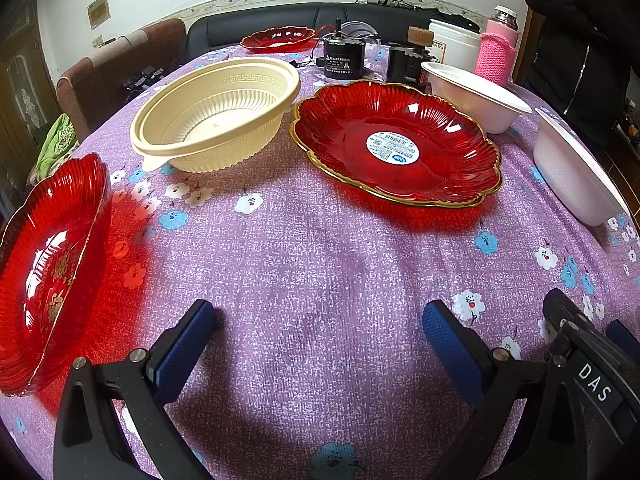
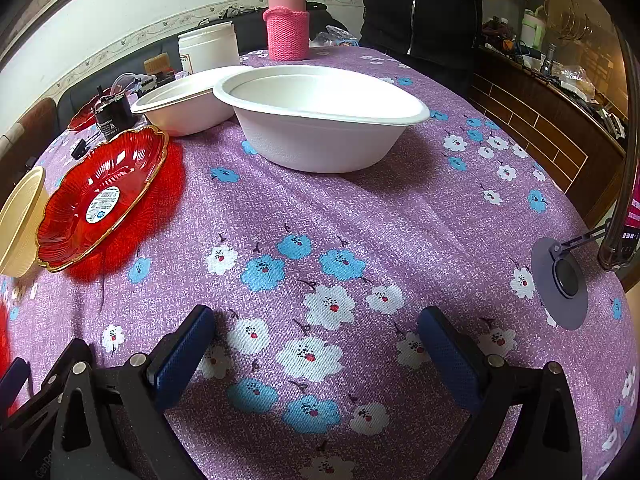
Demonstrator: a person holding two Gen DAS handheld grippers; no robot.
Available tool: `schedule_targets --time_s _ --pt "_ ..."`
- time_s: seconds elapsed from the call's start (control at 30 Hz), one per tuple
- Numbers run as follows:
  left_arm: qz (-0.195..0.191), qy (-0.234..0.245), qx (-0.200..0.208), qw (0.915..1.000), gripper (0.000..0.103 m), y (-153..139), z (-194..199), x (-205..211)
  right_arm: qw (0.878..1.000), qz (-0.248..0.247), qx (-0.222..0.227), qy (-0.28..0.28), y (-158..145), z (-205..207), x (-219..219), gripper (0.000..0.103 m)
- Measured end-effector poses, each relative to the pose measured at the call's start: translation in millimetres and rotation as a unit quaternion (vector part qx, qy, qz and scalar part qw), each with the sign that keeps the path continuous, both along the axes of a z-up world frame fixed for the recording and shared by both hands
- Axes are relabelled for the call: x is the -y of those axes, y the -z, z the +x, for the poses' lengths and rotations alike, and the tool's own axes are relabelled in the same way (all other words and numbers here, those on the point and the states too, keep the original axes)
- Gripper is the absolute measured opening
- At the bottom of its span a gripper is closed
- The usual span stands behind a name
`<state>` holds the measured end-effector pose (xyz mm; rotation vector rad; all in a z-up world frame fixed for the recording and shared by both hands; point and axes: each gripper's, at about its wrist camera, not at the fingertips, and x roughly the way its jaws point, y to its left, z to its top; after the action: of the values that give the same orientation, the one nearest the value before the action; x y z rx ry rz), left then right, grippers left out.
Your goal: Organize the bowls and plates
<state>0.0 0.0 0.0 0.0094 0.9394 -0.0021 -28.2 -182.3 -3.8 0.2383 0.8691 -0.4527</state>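
My left gripper (image 1: 318,316) is open and empty above the purple flowered tablecloth (image 1: 312,264). Ahead of it lie a red gold-rimmed plate with a white label (image 1: 394,144) and a cream ribbed bowl (image 1: 216,114). A second red plate (image 1: 48,272) is at the near left, a third red plate (image 1: 278,39) at the far edge. Two white bowls (image 1: 476,94) (image 1: 576,168) stand on the right. My right gripper (image 2: 316,322) is open and empty; the nearer white bowl (image 2: 320,118) and the other white bowl (image 2: 188,102) lie ahead, the labelled red plate (image 2: 102,198) to the left.
A black motor (image 1: 342,60), a white tub (image 1: 454,46) and a pink-sleeved flask (image 1: 498,46) stand at the back. A person in black (image 1: 584,32) stands at the far right. A grey phone-stand base (image 2: 560,282) sits near the right table edge. Chairs stand at the left.
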Motion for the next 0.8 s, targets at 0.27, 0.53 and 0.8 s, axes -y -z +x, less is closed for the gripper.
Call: schedule_targets --time_s 0.27,0.53,0.8 --pt "0.000 -0.006 0.000 1.0000 0.103 0.1 0.2 0.4 1.000 0.000 0.000 0.000 -0.1 0.1 0.1 0.102" --pt "-0.003 0.091 -0.017 0.9957 0.103 0.6 -6.9 -12.1 1.000 0.000 0.000 0.000 0.9 0.4 1.5 0.102" --pt "0.002 0.084 -0.023 0.9962 0.103 -1.3 -22.8 -9.0 1.000 0.004 0.004 -0.003 0.7 -1.3 1.7 0.102"
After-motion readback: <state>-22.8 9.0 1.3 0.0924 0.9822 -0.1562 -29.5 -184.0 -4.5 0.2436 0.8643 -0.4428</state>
